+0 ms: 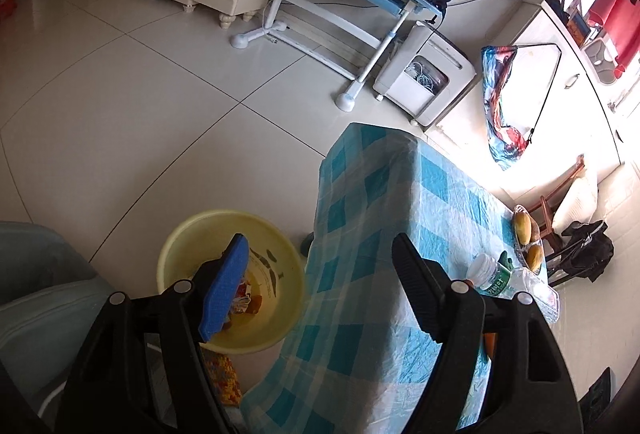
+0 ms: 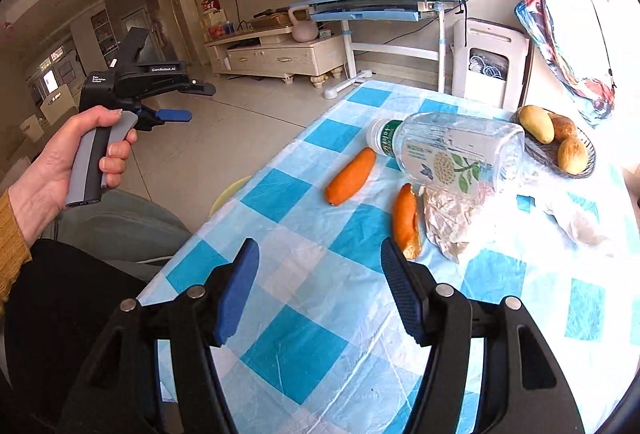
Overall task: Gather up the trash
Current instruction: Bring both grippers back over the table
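A yellow basin (image 1: 276, 318) stands on the floor beside the table and holds wrappers (image 1: 245, 300). My left gripper (image 1: 320, 266) is open and empty, held above the basin and the table's edge; it also shows in the right wrist view (image 2: 188, 101). On the blue checked tablecloth (image 2: 304, 354) lie an empty plastic bottle (image 2: 452, 149) on its side, crumpled paper (image 2: 452, 222), a crumpled plastic wrap (image 2: 576, 218) and two orange carrot-like pieces (image 2: 350, 175) (image 2: 406, 222). My right gripper (image 2: 320, 274) is open and empty above the cloth, short of these.
A dark basket of fruit (image 2: 560, 141) sits at the table's far right. A grey-green chair (image 2: 120, 226) stands left of the table. A blue desk (image 2: 380, 7), a white appliance (image 2: 488, 61) and a TV cabinet (image 2: 276, 57) lie beyond.
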Demonstrator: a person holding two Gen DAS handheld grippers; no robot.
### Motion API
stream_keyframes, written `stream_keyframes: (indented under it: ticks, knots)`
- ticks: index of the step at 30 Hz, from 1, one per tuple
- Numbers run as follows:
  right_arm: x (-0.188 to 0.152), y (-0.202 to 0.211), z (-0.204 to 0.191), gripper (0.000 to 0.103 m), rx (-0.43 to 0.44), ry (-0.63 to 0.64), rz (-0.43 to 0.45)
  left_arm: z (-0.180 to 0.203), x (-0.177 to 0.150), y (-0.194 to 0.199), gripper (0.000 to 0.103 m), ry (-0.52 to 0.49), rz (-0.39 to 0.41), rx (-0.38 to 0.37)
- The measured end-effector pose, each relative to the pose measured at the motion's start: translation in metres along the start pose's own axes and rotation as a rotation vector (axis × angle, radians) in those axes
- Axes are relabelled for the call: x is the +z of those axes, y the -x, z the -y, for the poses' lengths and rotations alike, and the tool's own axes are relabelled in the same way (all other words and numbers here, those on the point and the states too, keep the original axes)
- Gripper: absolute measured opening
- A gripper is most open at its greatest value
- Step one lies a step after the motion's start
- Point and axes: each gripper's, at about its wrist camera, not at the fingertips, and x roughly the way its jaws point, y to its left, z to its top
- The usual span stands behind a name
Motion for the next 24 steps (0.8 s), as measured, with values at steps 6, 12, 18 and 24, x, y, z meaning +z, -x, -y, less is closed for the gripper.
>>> stream_keyframes:
  ticks: [6, 12, 18, 24]
  knots:
    - [-0.004, -0.002, 0.017, 0.061, -0.002, -0.070, 0.009, 0.063, -0.014, -0.016, 0.073, -0.179, -0.057, 0.025]
    - [-0.007, 0.005, 0.036, 0.061, -0.034, -0.100, 0.027, 0.114, -0.036, -0.035, 0.074, -0.340, -0.116, 0.022]
    - [-0.003, 0.002, 0.059, 0.049, -0.070, -0.160, 0.035, 0.152, -0.053, -0.051, 0.074, -0.434, -0.156, 0.006]
    - [0.007, -0.013, 0.072, 0.049, -0.114, -0.172, 0.013, 0.177, -0.068, -0.065, 0.074, -0.523, -0.195, 0.006]
